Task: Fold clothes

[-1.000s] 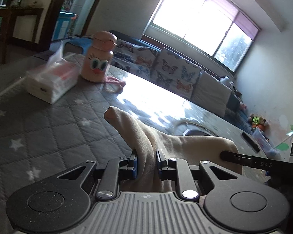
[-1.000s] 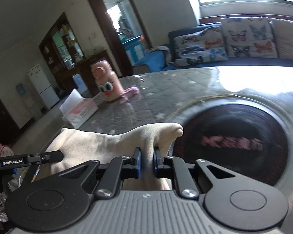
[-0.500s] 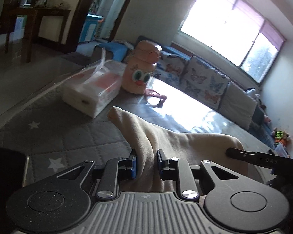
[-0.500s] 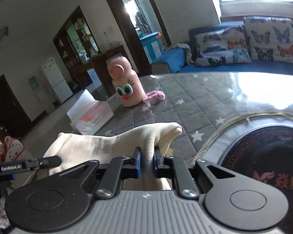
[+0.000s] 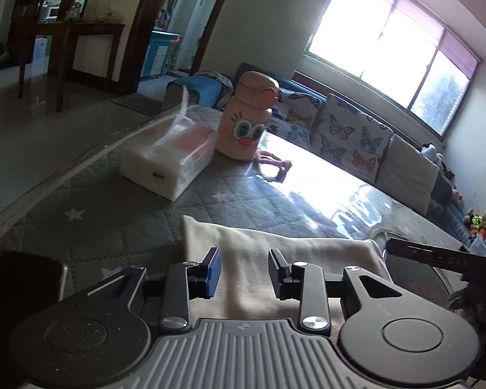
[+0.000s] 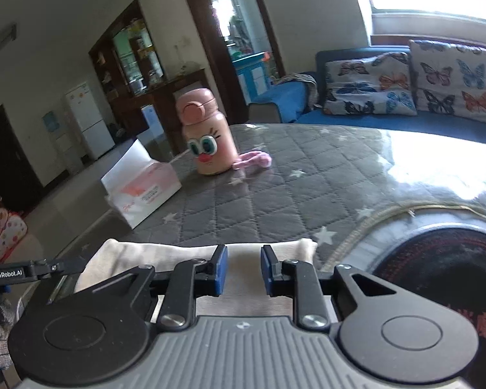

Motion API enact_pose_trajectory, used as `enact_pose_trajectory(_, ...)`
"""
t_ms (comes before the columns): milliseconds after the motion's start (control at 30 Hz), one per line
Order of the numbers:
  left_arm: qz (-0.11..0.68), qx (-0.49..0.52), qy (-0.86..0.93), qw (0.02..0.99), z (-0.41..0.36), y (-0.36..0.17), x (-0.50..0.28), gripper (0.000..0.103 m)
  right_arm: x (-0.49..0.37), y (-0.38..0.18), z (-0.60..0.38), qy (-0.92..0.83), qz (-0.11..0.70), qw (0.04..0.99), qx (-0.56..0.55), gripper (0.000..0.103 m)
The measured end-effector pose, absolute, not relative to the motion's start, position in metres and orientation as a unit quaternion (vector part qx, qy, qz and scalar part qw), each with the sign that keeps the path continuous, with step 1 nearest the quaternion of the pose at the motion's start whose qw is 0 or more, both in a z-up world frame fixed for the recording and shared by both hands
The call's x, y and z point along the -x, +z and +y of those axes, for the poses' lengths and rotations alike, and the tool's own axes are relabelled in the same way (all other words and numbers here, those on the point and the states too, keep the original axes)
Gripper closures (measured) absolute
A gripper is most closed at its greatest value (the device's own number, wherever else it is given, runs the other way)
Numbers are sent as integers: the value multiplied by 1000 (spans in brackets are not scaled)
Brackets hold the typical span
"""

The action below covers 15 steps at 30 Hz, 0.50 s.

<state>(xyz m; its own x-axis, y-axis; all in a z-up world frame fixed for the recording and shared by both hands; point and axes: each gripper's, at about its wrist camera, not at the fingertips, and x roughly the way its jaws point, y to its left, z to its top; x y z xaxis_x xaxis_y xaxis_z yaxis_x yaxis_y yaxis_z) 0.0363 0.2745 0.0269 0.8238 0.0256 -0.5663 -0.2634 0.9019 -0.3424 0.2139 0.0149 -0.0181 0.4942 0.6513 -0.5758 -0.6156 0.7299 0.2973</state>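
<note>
A beige folded garment (image 5: pixel 275 249) lies flat on the grey quilted table cover, just ahead of both grippers; it also shows in the right wrist view (image 6: pixel 191 253). My left gripper (image 5: pixel 244 272) is open, its jaws apart above the cloth and holding nothing. My right gripper (image 6: pixel 243 270) is open too, over the garment's near edge. The right gripper's finger (image 5: pixel 437 259) shows at the right of the left wrist view. The left gripper's finger (image 6: pixel 26 272) shows at the left of the right wrist view.
A tissue box (image 5: pixel 168 162) and a pink cartoon-face bottle (image 5: pixel 246 123) stand farther back on the table, with a pink strap (image 5: pixel 275 165) beside the bottle. A dark phone (image 5: pixel 22 285) lies at the near left. A round dark mat (image 6: pixel 437 275) lies to the right. A sofa (image 6: pixel 405 97) stands behind.
Both grippers were shut on raised folds of the beige garment. They have opened and let go, and the garment now lies flat on the table.
</note>
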Motion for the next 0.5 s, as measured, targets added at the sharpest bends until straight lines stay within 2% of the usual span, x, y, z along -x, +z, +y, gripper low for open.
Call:
enact_pose_trajectory(200,293,195,62,934,271,26,-63,68,-217,-21,26,373,344,862,-10,79)
enact_pose_trajectory(500,330,192,82,921,282,-3,-97,68,-232,-38,43,369,354,859,10,74)
